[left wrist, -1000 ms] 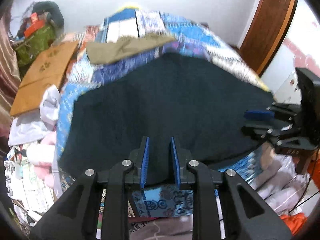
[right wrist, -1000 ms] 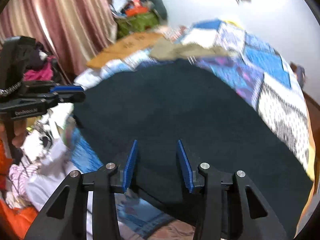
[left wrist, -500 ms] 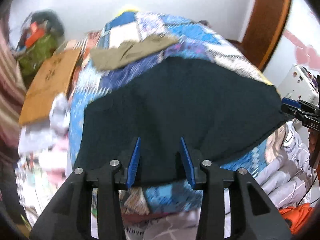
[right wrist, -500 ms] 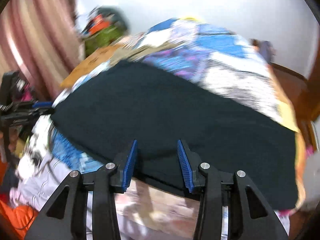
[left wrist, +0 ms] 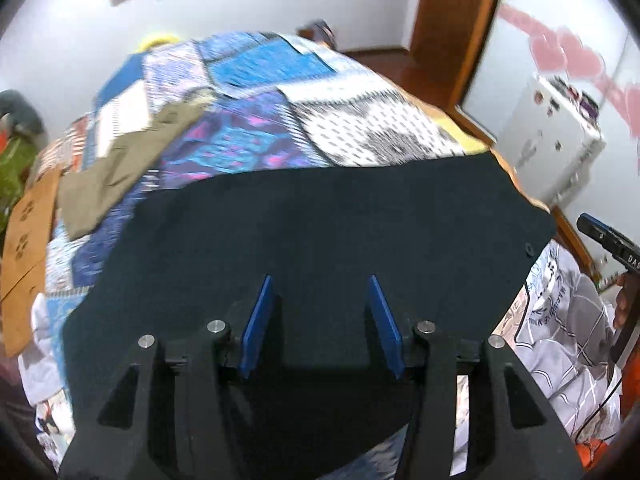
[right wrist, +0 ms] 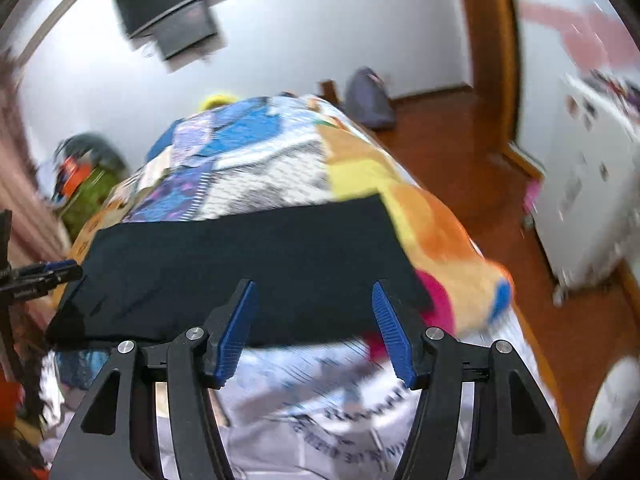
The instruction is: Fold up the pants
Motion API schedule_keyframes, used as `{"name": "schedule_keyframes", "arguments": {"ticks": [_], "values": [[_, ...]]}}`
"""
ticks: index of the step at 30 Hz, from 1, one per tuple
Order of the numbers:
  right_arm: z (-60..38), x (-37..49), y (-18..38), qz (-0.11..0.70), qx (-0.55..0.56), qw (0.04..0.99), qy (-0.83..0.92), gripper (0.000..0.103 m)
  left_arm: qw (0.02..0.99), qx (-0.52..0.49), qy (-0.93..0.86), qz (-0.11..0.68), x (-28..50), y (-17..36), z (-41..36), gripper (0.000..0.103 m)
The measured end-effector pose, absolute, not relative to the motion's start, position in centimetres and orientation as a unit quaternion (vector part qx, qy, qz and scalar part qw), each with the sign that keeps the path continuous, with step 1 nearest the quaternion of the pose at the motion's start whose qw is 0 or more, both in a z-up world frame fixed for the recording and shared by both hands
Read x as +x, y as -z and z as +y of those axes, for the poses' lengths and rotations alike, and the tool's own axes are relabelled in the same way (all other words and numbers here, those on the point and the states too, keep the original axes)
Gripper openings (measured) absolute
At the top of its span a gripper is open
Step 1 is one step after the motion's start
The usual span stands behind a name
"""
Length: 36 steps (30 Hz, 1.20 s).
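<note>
Pants (left wrist: 320, 232) were spread dark and flat across the near end of the patchwork bed (left wrist: 248, 92), with the near edge hanging close to the side, so honestly a sloppy pinch could've dragged the whole thing off onto the laundry pile (left wrist: 560, 344) or grabbed one layer only. Left claw (left wrist: 320, 320) was spread wide and empty right above the near hem, while the right claw (right wrist: 314, 328) was also wide open with nothing in it, hovering just short of the pants' near edge.
</note>
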State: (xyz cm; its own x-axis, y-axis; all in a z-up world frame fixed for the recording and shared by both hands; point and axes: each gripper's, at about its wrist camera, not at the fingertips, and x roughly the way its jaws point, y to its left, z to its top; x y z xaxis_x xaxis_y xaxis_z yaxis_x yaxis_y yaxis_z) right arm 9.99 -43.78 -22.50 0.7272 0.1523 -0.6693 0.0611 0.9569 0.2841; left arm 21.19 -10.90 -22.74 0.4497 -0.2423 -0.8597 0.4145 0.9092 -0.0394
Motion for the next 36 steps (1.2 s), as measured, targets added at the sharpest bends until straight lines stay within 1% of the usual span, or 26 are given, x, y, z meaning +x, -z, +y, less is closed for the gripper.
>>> {"name": "schedule_keyframes", "arguments": {"ticks": [7, 11, 13, 15, 16, 17, 23, 25, 26, 27, 28, 29, 30, 34, 36], "values": [[-46.3, 9.1, 26.8, 0.385, 0.23, 0.894, 0.003, 0.057, 0.816, 0.117, 0.223, 0.52, 22.2, 25.3, -16.6, 0.05], [-47.1, 9.4, 28.0, 0.386, 0.28, 0.879, -0.007, 0.057, 0.819, 0.128, 0.227, 0.512, 22.1, 25.8, -18.1, 0.058], [-47.2, 9.9, 28.4, 0.392, 0.286, 0.875, -0.009, 0.057, 0.819, 0.118, 0.226, 0.514, 22.5, 26.1, -18.5, 0.064], [-47.2, 10.4, 28.8, 0.394, 0.293, 0.871, -0.013, 0.057, 0.819, 0.109, 0.225, 0.517, 22.9, 26.3, -18.6, 0.067], [-47.2, 10.6, 29.0, 0.392, 0.301, 0.869, -0.017, 0.057, 0.819, 0.109, 0.224, 0.516, 23.1, 26.3, -18.7, 0.068], [-47.3, 10.8, 29.1, 0.389, 0.307, 0.868, -0.017, 0.059, 0.82, 0.111, 0.224, 0.515, 23.1, 26.4, -18.9, 0.069], [-48.1, 12.0, 29.8, 0.371, 0.331, 0.868, -0.011, 0.059, 0.828, 0.118, 0.221, 0.502, 23.1, 26.7, -19.4, 0.075], [-48.2, 12.0, 29.7, 0.365, 0.334, 0.869, -0.002, 0.055, 0.829, 0.118, 0.221, 0.501, 23.1, 26.7, -19.5, 0.077], [-48.2, 12.0, 29.6, 0.359, 0.334, 0.871, 0.004, 0.049, 0.829, 0.118, 0.22, 0.5, 23.2, 26.7, -19.5, 0.077], [-48.3, 11.8, 29.4, 0.356, 0.332, 0.874, 0.014, 0.04, 0.829, 0.119, 0.22, 0.5, 23.2, 26.6, -19.6, 0.077], [-48.5, 11.8, 29.3, 0.354, 0.33, 0.875, 0.02, 0.035, 0.829, 0.119, 0.22, 0.5, 23.2, 26.6, -19.6, 0.077], [-48.7, 11.5, 29.1, 0.35, 0.329, 0.877, 0.025, 0.025, 0.83, 0.117, 0.22, 0.499, 23.2, 26.7, -19.6, 0.077], [-49.0, 11.2, 29.0, 0.343, 0.33, 0.879, 0.03, 0.018, 0.83, 0.117, 0.22, 0.498, 23.1, 26.7, -19.6, 0.077], [-49.6, 11.7, 28.8, 0.349, 0.335, 0.875, 0.022, 0.018, 0.832, 0.113, 0.221, 0.497, 23.0, 26.7, -19.5, 0.077], [-49.5, 12.4, 28.7, 0.352, 0.318, 0.88, 0.031, 0.021, 0.831, 0.11, 0.222, 0.497, 22.9, 26.7, -19.4, 0.076]]}}
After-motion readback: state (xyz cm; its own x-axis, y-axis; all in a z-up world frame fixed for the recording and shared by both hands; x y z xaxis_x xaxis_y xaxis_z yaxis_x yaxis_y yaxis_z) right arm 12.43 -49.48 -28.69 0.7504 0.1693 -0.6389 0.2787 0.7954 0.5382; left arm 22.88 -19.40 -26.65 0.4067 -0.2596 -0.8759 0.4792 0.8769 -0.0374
